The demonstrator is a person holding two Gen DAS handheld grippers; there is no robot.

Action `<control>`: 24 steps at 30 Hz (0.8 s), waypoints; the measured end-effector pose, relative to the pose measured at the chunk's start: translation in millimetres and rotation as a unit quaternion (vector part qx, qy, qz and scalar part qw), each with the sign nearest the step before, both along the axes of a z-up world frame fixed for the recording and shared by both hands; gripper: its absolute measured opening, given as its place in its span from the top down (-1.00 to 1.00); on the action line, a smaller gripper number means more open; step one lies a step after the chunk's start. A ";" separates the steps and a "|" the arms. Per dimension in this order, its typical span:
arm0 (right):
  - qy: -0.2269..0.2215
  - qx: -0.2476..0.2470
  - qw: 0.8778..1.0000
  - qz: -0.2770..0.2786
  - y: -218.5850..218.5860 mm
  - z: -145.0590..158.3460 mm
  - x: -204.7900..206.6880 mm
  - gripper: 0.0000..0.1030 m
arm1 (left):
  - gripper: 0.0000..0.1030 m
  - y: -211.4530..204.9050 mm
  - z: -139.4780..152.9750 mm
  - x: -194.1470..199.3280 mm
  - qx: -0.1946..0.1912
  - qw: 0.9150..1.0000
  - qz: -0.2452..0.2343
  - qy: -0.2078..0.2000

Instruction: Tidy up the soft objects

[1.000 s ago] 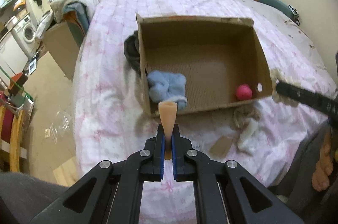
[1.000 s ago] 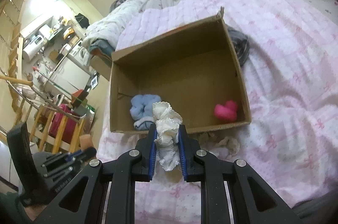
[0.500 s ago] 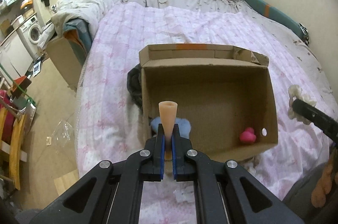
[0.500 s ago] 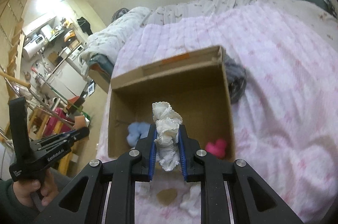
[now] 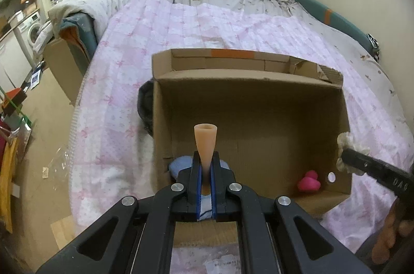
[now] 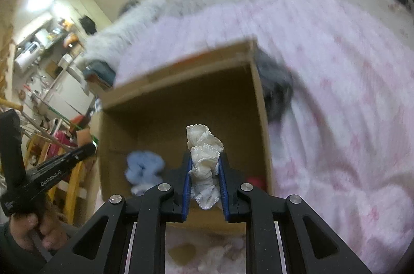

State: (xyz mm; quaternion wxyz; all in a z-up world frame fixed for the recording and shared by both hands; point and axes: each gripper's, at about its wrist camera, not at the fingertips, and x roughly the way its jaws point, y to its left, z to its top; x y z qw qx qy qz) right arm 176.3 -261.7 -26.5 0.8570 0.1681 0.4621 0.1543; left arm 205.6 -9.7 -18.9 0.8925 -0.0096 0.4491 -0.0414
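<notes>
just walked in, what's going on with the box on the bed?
A person is sorting soft items into an open cardboard box on the bed, one handheld gripper per hand. The left gripper is shut on a peach cone-shaped piece; the right gripper is shut on a white frilly cloth. Both are poised at the box's near edge, nothing released yet. Inside already: a light blue fluffy item and a pink toy.

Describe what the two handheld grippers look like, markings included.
Both are matte black plastic. The left gripper and right gripper each have blue pads inside the fingers, angled linkage arms and silver pivot screws. White lettering "GenRobot.AI" runs along the left one's side. A dark sleeve shows at the left hand.
</notes>
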 end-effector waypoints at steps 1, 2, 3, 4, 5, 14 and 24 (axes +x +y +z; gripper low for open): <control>0.007 0.005 1.000 -0.001 0.4 -3.7 0.6 0.60 | 0.90 -1.1 -7.2 0.0 -0.001 1.000 -0.003 0.001; 0.010 0.006 1.000 -0.002 0.3 -5.1 2.1 0.60 | 0.90 -1.7 -11.3 0.0 -0.001 1.000 -0.003 0.004; 0.011 0.010 1.000 -0.002 0.6 -5.7 3.2 0.60 | 0.90 -2.4 -16.3 0.9 -0.002 1.000 0.000 0.011; 0.012 0.018 1.000 -0.001 0.5 -6.2 4.1 0.60 | 0.90 -3.3 -20.0 1.8 -0.005 1.000 0.001 0.017; 0.013 0.021 1.000 -0.002 0.8 -6.5 3.7 0.60 | 0.90 -4.2 -20.9 1.8 -0.008 1.000 -0.001 0.018; 0.043 0.009 0.999 0.000 9.4 -20.7 10.1 0.60 | 0.89 -19.5 -27.7 3.1 -0.012 0.999 -0.024 0.031; 0.060 -0.017 0.998 0.029 26.4 -30.6 9.4 0.60 | 0.82 -28.8 -39.0 5.9 -0.008 0.998 -0.031 0.049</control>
